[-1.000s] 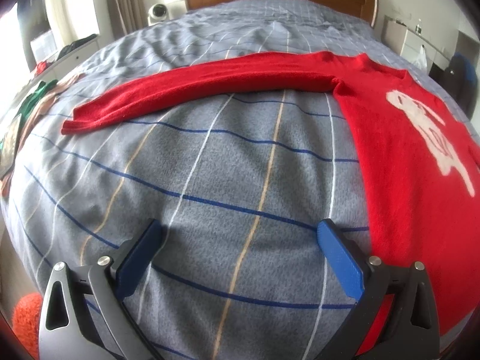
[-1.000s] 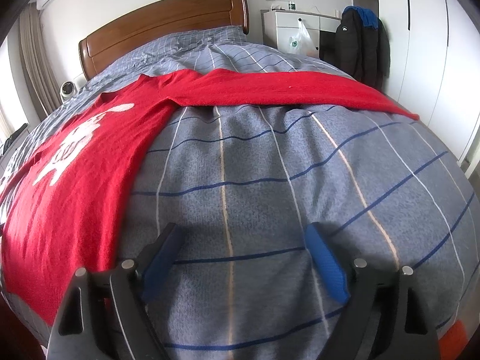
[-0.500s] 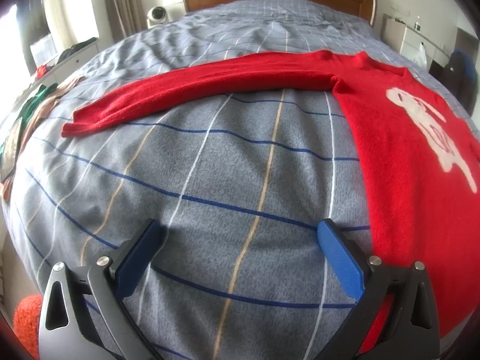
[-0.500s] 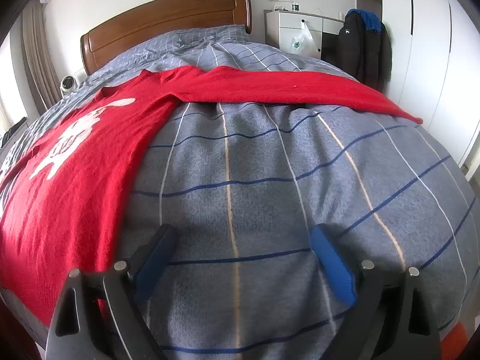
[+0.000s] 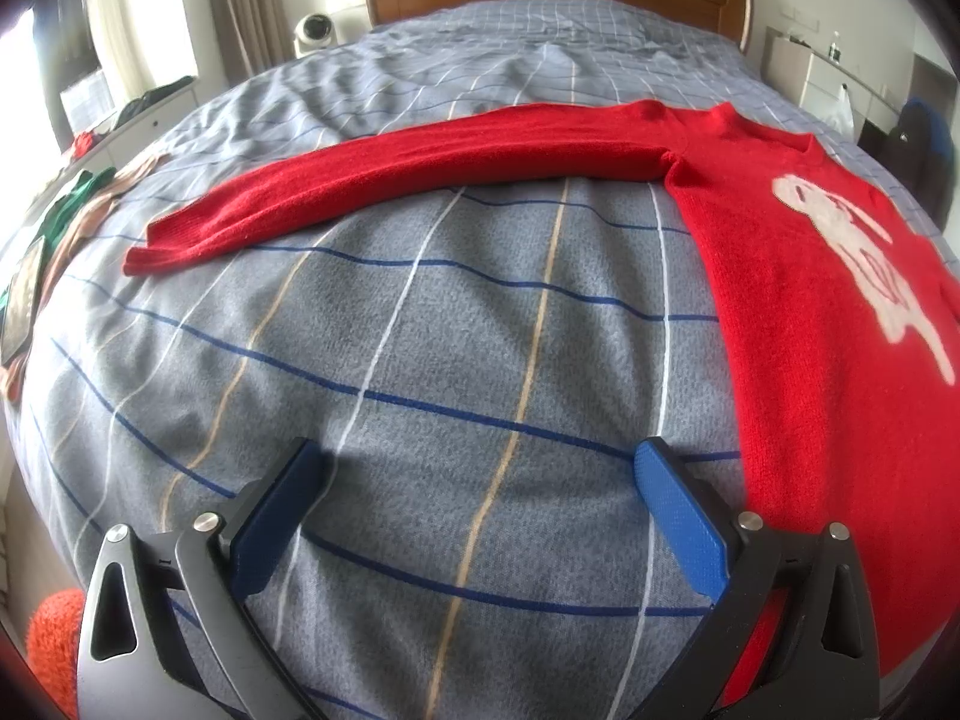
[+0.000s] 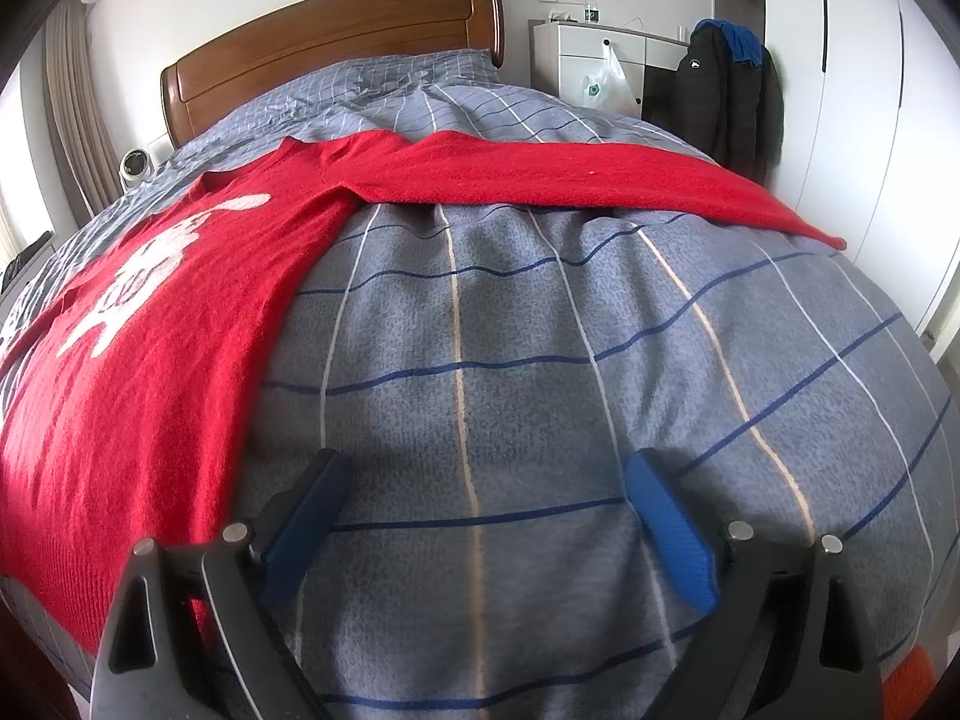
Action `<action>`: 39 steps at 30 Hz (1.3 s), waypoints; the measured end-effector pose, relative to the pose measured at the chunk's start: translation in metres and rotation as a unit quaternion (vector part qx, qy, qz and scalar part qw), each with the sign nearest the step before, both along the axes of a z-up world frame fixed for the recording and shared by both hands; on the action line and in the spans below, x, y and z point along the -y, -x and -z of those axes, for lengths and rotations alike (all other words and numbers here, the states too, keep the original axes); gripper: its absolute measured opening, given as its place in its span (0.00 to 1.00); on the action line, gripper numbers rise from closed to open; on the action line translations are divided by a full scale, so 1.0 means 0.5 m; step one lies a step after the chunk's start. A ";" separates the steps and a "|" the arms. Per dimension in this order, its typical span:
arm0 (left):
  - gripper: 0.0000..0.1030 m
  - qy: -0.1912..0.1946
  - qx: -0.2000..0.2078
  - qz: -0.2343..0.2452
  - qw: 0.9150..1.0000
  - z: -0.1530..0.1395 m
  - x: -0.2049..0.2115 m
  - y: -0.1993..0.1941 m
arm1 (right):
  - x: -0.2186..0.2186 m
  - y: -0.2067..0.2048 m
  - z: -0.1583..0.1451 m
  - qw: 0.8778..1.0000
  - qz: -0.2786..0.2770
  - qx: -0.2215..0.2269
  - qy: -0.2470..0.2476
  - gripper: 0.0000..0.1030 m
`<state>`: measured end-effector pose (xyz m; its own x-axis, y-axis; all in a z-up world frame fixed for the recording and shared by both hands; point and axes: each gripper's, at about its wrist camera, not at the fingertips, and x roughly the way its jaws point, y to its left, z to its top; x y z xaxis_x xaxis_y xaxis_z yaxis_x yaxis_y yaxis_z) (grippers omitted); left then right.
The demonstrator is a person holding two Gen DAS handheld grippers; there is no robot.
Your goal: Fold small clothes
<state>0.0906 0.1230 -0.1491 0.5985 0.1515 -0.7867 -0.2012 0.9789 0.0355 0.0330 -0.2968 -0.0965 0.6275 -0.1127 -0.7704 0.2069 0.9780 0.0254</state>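
A red knitted sweater [image 5: 810,330] with a white figure on its chest lies flat on the grey striped bed cover [image 5: 450,330], both sleeves stretched out sideways. In the left wrist view one sleeve [image 5: 420,174] runs off to the left, and my left gripper [image 5: 480,456] hovers open over bare cover, just left of the sweater's side edge. In the right wrist view the sweater [image 6: 150,360] fills the left, and its other sleeve [image 6: 600,180] reaches toward the bed's right edge. My right gripper [image 6: 486,462] stands wide open above bare cover, nothing between its fingers.
Several other clothes [image 5: 78,210] lie at the bed's left edge. A wooden headboard [image 6: 336,48] closes the far end. A white dresser [image 6: 594,60] and a hanging black jacket [image 6: 726,96] stand to the right. Something fuzzy and orange [image 5: 54,630] sits low on the left.
The right gripper's jaws have spread a little wider. Both hands and the sweater stay where they were.
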 end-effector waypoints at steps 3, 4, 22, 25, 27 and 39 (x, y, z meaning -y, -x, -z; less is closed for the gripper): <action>1.00 0.000 0.000 0.000 1.000 0.000 0.000 0.000 | 0.000 0.000 0.000 1.000 0.000 0.000 0.000 0.91; 1.00 0.000 0.000 0.000 1.000 0.000 0.000 0.000 | 0.000 0.000 0.000 1.000 0.000 0.000 0.000 0.91; 1.00 -0.002 0.001 0.000 1.000 0.000 0.000 0.000 | -0.001 0.001 0.000 1.000 0.000 0.000 0.001 0.92; 1.00 -0.002 0.001 0.000 1.000 0.000 0.000 0.000 | -0.001 0.001 0.000 1.000 0.000 0.000 0.001 0.92; 1.00 -0.002 0.001 0.000 1.000 0.000 0.000 0.000 | -0.001 0.001 0.000 1.000 0.000 0.000 0.001 0.92; 1.00 -0.003 0.001 -0.001 1.000 0.000 0.000 0.000 | -0.002 0.001 0.000 1.000 0.000 0.000 0.001 0.93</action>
